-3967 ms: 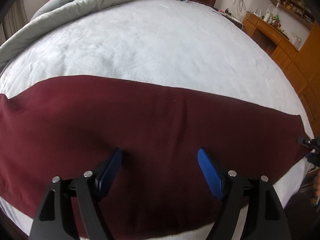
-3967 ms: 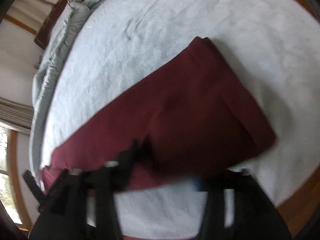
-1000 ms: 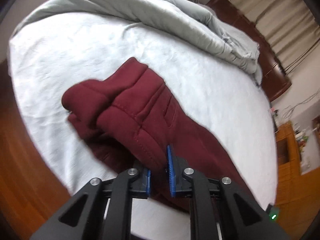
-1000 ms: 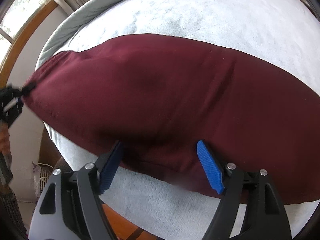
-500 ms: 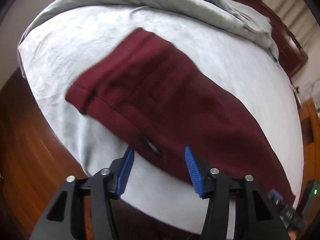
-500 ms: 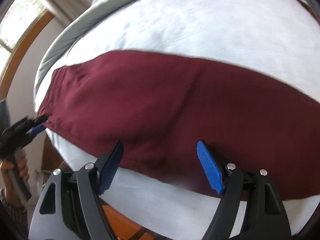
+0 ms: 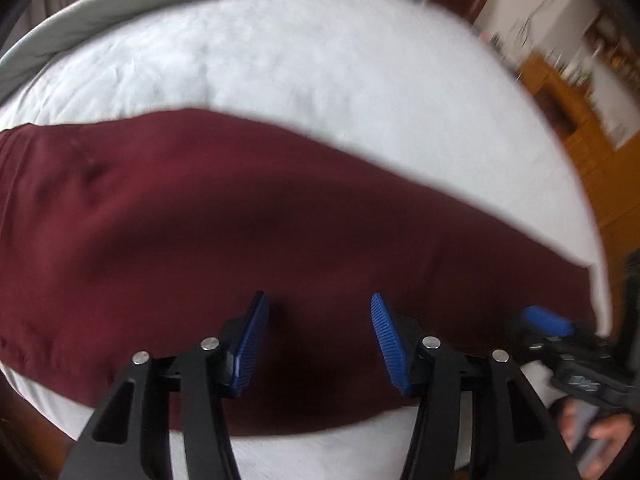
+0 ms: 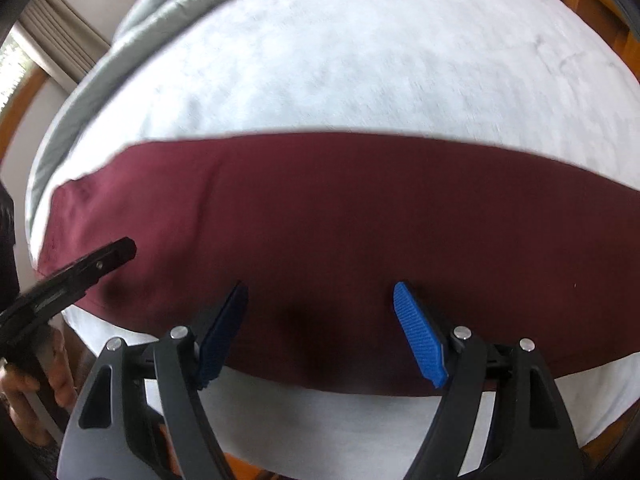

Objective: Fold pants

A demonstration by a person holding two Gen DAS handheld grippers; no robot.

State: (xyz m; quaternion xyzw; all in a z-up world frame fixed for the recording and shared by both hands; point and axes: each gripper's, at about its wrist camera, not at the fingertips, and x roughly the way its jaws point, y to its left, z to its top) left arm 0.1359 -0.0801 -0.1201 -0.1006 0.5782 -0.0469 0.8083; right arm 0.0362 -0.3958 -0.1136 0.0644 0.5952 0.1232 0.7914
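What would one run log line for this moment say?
pants: flat on bed | left hand-held gripper: open, empty | right hand-held gripper: open, empty

- I see the pants (image 7: pixel 208 220) as matt maroon cloth, smooth with soft creases.
- The bed (image 7: pixel 312 68) looks to me like pale, fuzzy fabric; its quilt (image 7: pixel 120 4) is grey, smooth cloth.
- My left tool (image 7: pixel 316 340) has matt black plastic arms, ribbed blue pads and shiny metal pins.
- My right tool (image 8: pixel 320 328) matches.
- I make out glossy brown wood cabinets (image 7: pixel 576 128).
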